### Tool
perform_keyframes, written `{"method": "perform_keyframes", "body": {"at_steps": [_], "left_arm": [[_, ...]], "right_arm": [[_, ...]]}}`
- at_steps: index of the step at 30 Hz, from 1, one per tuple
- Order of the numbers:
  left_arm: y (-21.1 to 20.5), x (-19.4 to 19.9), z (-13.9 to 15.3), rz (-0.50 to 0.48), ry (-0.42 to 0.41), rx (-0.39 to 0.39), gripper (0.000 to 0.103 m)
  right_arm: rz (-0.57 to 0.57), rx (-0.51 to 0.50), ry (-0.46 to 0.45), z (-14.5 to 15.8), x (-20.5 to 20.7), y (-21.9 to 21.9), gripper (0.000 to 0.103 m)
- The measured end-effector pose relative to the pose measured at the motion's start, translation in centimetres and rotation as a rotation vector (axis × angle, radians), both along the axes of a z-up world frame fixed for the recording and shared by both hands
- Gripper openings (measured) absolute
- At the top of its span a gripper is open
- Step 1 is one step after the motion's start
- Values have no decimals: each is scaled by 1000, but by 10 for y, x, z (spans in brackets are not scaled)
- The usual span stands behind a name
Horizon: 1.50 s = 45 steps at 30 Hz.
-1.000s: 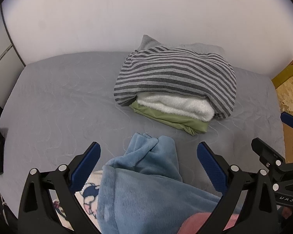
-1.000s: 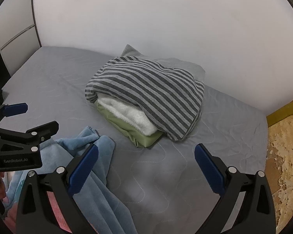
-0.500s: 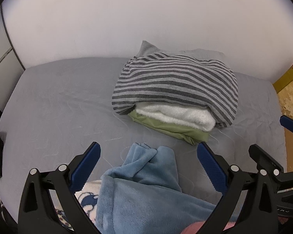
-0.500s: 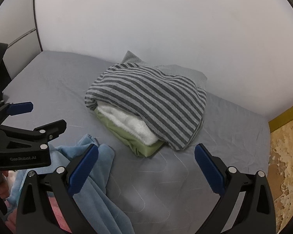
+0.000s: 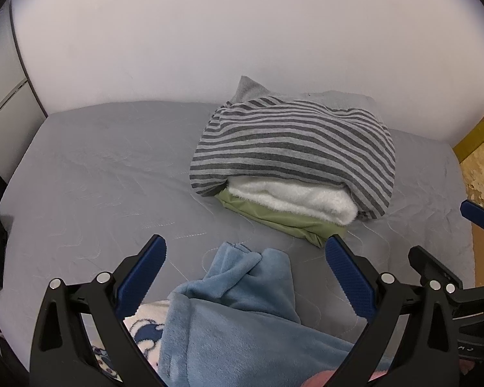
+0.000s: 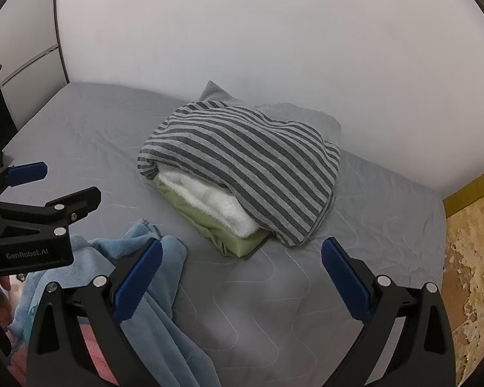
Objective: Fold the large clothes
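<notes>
Both grippers are held with jaws spread wide and empty: the left gripper (image 5: 245,274) above the crumpled blue fleece garment (image 5: 242,322), the right gripper (image 6: 242,271) above bare mattress (image 6: 274,306) beside it. The left gripper body is marked "GenRobot.AI", legible in the right wrist view. The blue garment is located at the near edge of the mattress. A folded stack is positioned near the far edge: striped garment (image 6: 248,164) on top, white fleece (image 6: 219,203) beneath, green item (image 6: 216,229) at the bottom.
</notes>
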<state>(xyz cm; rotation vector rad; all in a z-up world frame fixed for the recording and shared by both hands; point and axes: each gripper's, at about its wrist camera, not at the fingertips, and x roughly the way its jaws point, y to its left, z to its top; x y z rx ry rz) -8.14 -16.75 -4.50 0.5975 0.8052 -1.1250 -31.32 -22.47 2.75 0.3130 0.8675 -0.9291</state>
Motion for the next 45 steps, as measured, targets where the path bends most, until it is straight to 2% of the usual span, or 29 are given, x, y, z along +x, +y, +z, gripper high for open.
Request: {"method": "perform_keyframes", "body": {"at_steps": [13, 45], "left_arm": [[-3, -3, -4, 4, -23, 20, 97], [-2, -3, -1, 2, -21, -4, 97]], "right_arm": [[-1, 5, 6, -2, -1, -1, 97], [5, 14, 17, -6, 1, -1, 97]]}}
